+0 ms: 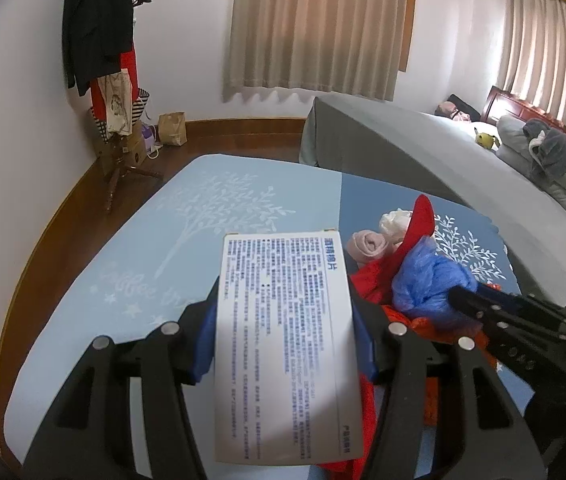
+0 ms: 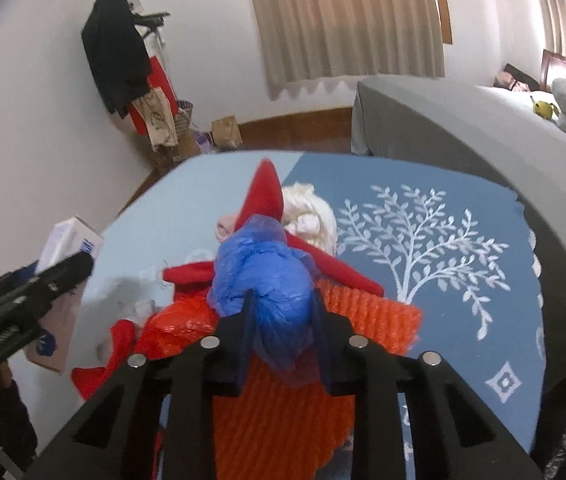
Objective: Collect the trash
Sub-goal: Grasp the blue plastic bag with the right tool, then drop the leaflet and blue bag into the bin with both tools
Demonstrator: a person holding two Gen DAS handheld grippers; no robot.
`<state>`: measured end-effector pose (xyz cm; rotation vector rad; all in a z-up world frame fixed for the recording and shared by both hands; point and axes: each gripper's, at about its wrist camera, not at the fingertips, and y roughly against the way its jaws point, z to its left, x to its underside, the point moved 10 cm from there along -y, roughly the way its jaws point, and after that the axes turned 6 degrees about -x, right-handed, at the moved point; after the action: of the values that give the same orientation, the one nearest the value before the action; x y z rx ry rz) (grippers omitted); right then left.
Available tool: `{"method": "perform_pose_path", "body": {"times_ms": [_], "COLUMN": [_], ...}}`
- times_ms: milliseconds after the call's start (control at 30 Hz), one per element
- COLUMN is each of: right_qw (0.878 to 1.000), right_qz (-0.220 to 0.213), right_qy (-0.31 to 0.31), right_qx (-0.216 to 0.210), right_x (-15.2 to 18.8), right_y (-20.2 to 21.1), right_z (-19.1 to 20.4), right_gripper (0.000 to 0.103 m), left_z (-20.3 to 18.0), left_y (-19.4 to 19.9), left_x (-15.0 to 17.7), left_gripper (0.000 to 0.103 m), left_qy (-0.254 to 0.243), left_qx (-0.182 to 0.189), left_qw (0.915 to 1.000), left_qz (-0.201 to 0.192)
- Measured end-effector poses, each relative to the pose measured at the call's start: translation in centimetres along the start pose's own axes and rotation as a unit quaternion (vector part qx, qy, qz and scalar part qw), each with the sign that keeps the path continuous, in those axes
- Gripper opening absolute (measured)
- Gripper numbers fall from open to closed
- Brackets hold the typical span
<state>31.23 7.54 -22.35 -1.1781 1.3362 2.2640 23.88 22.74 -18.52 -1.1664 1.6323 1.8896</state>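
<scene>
Black gripper frames fill the near edge of both views. Largest item w/in reach is the table [image 2: 443, 184], covered w/ a smooth two-tone blue cloth printed w/ white trees. On it, centre, a trash pile is seen: an orange ribbed mesh sheet [image 2: 367, 308], springy-looking and foam-like; red crinkled plastic [image 2: 179, 324], glossy; red fabric pieces [image 2: 267, 192], soft, one standing to a point; pale wadded tissue [image 2: 315, 216] at the far side.

Right gripper [image 2: 281, 304] — jaws drawn in narrow, pads pressed on a crumpled blue plastic bag [image 2: 259, 276], thin, translucent, bunched into a loose ball atop the pile. Left gripper [image 1: 285, 316] — jaws at mid width, clamped on a flat white cardboard box [image 1: 283, 340] w/ small blue print, rigid, rectangular, held to the left of the pile.

Step in hand, as judged: pickup of the bag, box already secured. No bin or sack can be made out in either view, so the drop point cannot be told. Next move prob. calls for a lift clear of the pile w/out dragging the mesh or red plastic along — thin film may slip or tear if pinched by an edge only.
</scene>
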Motion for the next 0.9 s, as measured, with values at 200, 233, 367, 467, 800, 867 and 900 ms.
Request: {"method": "perform_pose_path", "body": {"times_ms": [200, 233, 367, 467, 800, 867, 900], "right_qw": [0.999, 0.999, 0.997, 0.996, 0.991, 0.989, 0.988], "right_qz": [-0.041, -0.045, -0.067, -0.076, -0.1, -0.103, -0.104], "right_qy": [-0.015, -0.018, -0.03, -0.028, -0.048, -0.055, -0.059], "right_qx": [-0.003, -0.002, 0.011, 0.027, 0.076, 0.09, 0.098], "right_x": [-1.2, -1.3, -1.6, -1.4, 0.1, 0.8, 1.2], "right_y": [4.7, 5.3, 8.7, 11.0, 18.1, 19.7, 20.4], "right_z": [-0.6, -0.6, -1.6, -2.5, -6.8, -8.1, -8.7], "right_gripper": [0.026, 0.026, 0.026, 0.026, 0.026, 0.026, 0.026], "left_z": [-1.0, -1.4, -3.1, -4.8, -12.5, -14.3, -15.2], "left_y": [1.8, 2.3, 3.9, 5.0, 7.7, 8.2, 8.5], "left_x": [-0.6, -0.8, -1.0, -1.1, 0.1, 0.6, 0.9], "left_gripper": [0.054, 0.054, 0.054, 0.054, 0.054, 0.054, 0.054], "left_qy": [-0.008, -0.012, -0.019, -0.025, -0.061, -0.068, -0.071], "left_qx": [0.005, 0.006, 0.018, 0.033, 0.093, 0.108, 0.116], "left_qw": [0.9998, 0.9997, 0.9993, 0.9986, 0.9931, 0.9912, 0.9901], "left_qz": [-0.016, -0.02, -0.028, -0.033, -0.036, -0.035, -0.034]}}
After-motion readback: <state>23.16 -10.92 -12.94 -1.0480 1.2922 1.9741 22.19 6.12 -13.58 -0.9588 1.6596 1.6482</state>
